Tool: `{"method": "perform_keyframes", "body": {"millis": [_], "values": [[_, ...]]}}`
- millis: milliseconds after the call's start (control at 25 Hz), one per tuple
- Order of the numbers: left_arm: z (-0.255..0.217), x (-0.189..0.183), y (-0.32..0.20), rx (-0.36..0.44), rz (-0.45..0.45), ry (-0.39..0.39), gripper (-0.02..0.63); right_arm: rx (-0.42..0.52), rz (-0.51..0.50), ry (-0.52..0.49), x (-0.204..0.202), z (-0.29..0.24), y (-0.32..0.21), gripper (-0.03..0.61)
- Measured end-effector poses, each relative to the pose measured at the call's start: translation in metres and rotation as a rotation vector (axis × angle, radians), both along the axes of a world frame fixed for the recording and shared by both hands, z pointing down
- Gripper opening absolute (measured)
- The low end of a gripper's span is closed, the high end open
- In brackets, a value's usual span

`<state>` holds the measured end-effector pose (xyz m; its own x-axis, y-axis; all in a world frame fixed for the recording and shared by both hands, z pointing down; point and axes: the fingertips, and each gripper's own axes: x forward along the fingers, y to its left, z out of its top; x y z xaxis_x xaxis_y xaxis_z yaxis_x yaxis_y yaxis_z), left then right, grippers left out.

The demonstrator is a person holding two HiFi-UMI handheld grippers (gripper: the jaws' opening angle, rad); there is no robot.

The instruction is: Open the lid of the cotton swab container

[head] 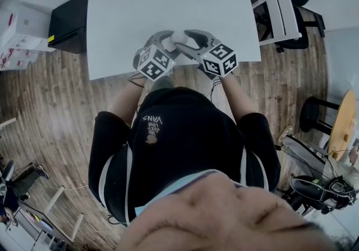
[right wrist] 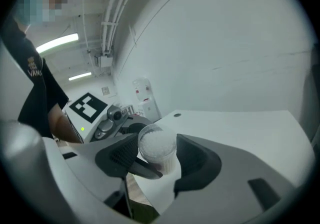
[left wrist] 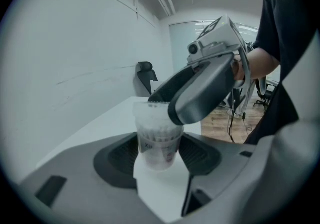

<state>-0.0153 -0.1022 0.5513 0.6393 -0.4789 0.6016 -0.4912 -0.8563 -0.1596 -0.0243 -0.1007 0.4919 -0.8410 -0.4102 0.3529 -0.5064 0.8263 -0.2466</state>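
head view: a white desk (head: 168, 3) fills the upper middle of the frame. at its near edge the two tools meet, the left tool (head: 162, 40) coming from the lower left and the right tool (head: 189, 40) from the lower right, their marker cubes toward the person. the cotton swab container (head: 178, 37) shows as a small pale shape between their tips, mostly covered. a white folding chair (head: 277, 12) stands at the upper right beside the desk.

left gripper view: the left tool (left wrist: 159, 150) grips the cotton swab container (left wrist: 159, 135) low in the middle of the frame, both ribbed pads against its clear sides, the container upright above the desk (left wrist: 115, 118). the right tool (left wrist: 167, 104) reaches in from the upper right and covers the container's top, with a hand (left wrist: 250, 65) behind it.

right gripper view: the right tool (right wrist: 157, 155) is closed on the upper part of the cotton swab container (right wrist: 157, 145), a pad against each side, white swab tips showing through the top. the left tool (right wrist: 145, 168) holds the container from below at the left. the lid still looks on.
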Motion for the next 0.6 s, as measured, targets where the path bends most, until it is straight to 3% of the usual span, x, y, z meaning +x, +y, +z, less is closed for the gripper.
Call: {"method": "perform_keyframes", "body": {"millis": [120, 600], "values": [[-0.0028, 0.0013, 0.0005, -0.002, -0.005, 0.024, 0.259, -0.029, 0.012, -0.044, 0.0018, -0.0047, -0.0015, 0.247], [-0.0041, -0.0004, -0.0070, -0.016, -0.040, 0.048, 0.259, 0.038, 0.047, -0.020, 0.0102, -0.0097, -0.0099, 0.249]]}}
